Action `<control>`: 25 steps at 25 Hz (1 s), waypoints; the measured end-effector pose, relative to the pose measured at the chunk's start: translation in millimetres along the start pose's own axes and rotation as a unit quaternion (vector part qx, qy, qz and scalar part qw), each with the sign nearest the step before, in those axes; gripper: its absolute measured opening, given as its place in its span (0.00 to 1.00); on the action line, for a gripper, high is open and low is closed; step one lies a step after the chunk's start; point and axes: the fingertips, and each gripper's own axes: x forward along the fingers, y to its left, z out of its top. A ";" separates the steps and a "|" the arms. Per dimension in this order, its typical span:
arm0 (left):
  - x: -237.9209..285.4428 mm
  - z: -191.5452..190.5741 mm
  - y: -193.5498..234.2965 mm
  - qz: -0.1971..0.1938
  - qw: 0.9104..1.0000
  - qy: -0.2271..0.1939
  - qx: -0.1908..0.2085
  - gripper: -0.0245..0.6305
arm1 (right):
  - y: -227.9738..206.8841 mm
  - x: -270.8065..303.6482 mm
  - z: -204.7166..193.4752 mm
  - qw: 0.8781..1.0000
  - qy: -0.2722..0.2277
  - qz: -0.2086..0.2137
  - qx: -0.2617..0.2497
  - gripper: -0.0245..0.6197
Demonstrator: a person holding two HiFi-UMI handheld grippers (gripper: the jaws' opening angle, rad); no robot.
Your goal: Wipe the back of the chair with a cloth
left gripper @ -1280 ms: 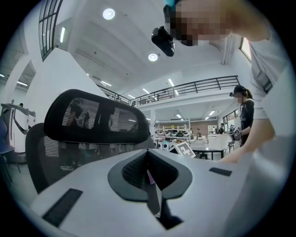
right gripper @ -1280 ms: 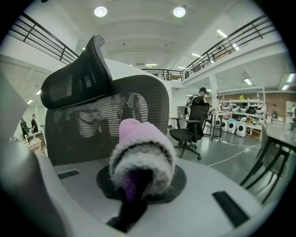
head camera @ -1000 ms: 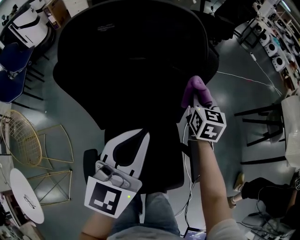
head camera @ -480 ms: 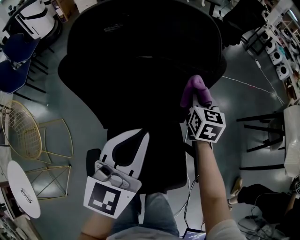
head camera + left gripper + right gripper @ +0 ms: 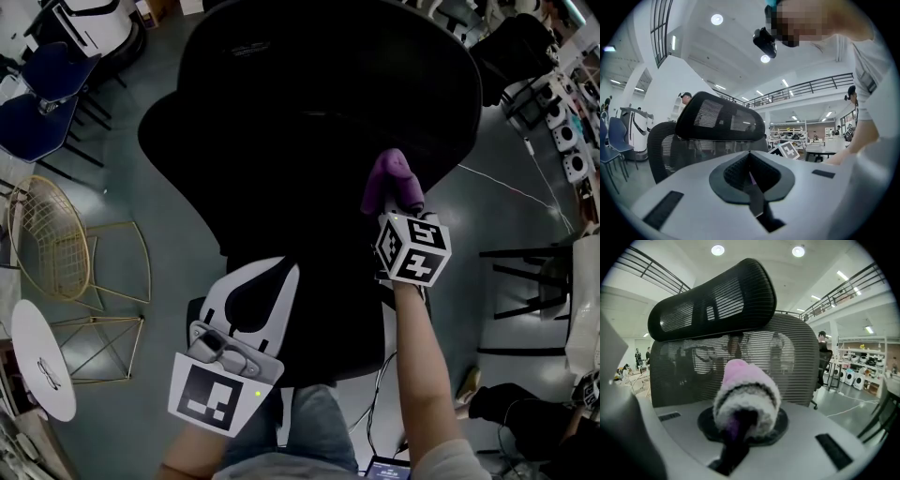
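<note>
Right jaws around one purple cloth [image 5: 746, 397]

The black chair [image 5: 309, 122] runs off the head view's top edge, its back and seat merging into one dark mass. At the chair's right side, the purple cloth [image 5: 389, 178] buries the right gripper's [image 5: 394, 199] jaw tips; whether the cloth touches the chair cannot be told. Figures [image 5: 736, 347] seen through the chair's back are blurred.

Grey floor [image 5: 525, 202]; gold wire chairs [image 5: 42, 253], white round table [image 5: 42, 370] left; ceiling downlights [image 5: 717, 250].
</note>
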 end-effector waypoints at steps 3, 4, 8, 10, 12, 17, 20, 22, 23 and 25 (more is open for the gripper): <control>-9.3 0.1 12.0 0.010 1.000 0.003 0.000 0.06 | 19.1 5.2 4.0 1.000 0.000 0.009 -0.004 0.10; -12.8 0.2 15.4 0.013 1.000 0.003 -0.001 0.06 | 25.2 6.4 4.8 1.000 0.000 0.013 -0.006 0.10; -25.6 1.8 28.9 0.029 1.000 -0.003 -0.005 0.06 | 49.0 11.0 7.8 1.000 -0.001 0.027 -0.010 0.10; -31.0 2.3 34.7 0.037 0.999 -0.004 -0.005 0.06 | 59.6 13.2 9.2 0.999 -0.002 0.034 -0.013 0.10; -35.8 2.1 38.3 0.045 0.999 -0.005 -0.006 0.06 | 68.6 14.5 10.0 0.999 -0.002 0.041 -0.015 0.10; -50.3 -0.7 48.1 0.066 0.998 -0.005 -0.008 0.06 | 95.0 16.9 11.9 0.998 -0.004 0.059 -0.023 0.10; -61.7 -3.3 54.6 0.081 0.997 -0.008 -0.009 0.06 | 114.2 17.4 11.9 0.997 -0.006 0.071 -0.032 0.10; -68.9 -5.1 58.6 0.093 0.995 -0.011 -0.013 0.06 | 126.2 17.1 11.7 0.996 -0.007 0.078 -0.038 0.10; -72.1 -6.3 59.9 0.097 0.995 -0.010 -0.014 0.06 | 131.6 16.8 11.5 0.996 -0.007 0.082 -0.041 0.10; -77.0 -8.7 61.2 0.102 0.995 -0.007 -0.014 0.06 | 141.2 16.4 11.4 0.995 -0.008 0.089 -0.047 0.10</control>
